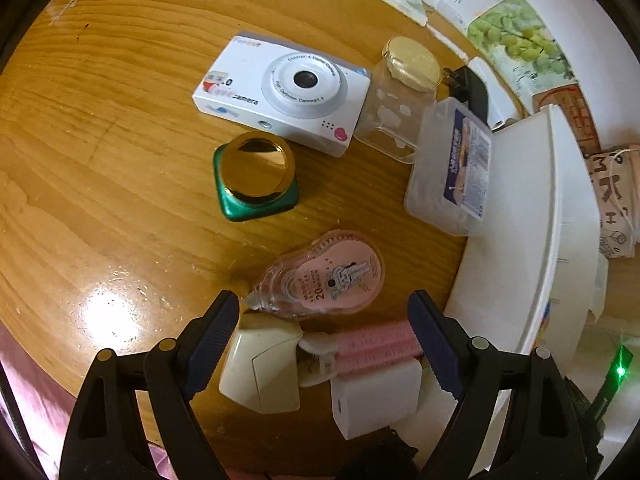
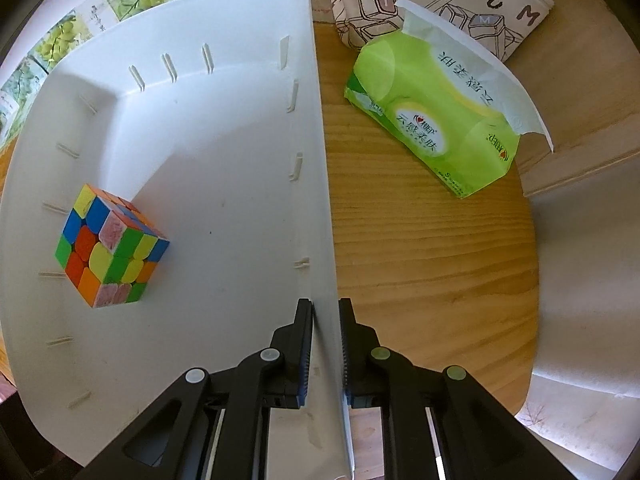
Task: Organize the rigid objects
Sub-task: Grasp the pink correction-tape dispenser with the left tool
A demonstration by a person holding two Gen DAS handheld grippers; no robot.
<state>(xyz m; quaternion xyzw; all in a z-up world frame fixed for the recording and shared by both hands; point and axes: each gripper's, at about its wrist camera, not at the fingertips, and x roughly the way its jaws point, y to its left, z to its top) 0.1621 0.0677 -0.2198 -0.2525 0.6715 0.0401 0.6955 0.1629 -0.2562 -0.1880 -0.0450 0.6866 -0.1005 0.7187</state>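
**Clerk:** Tongs first. Left gripper: jaws wide apart, nothing pressed between them, hanging over the clutter at the near edge of the table. Right gripper: nearly shut, pinching the wall of the white bin.

**Checker:** Nearest item under the left one?

**Clerk:** Cream plug, white charger and pink clip, lying close together. Just beyond, tape dispenser, flat on the wood between the jaw tips. Likely light, hard clear shell, probably slick. Long axis runs from nose at lower left to rounded tail at upper right. Best taken across its narrow flanks, mid-body.

**Checker:** Further out?

**Clerk:** Green jar, upright, gold lid; looks dense, maybe glass, so handle gently. Then toy camera, lens up, long side slanting down to the right; rigid, grip across the short width. Clear jar on its side beside it. Plastic case touching the bin.

**Checker:** Bin contents?

**Clerk:** Cube, alone, near the left wall. Tissue pack outside, soft, not ours.
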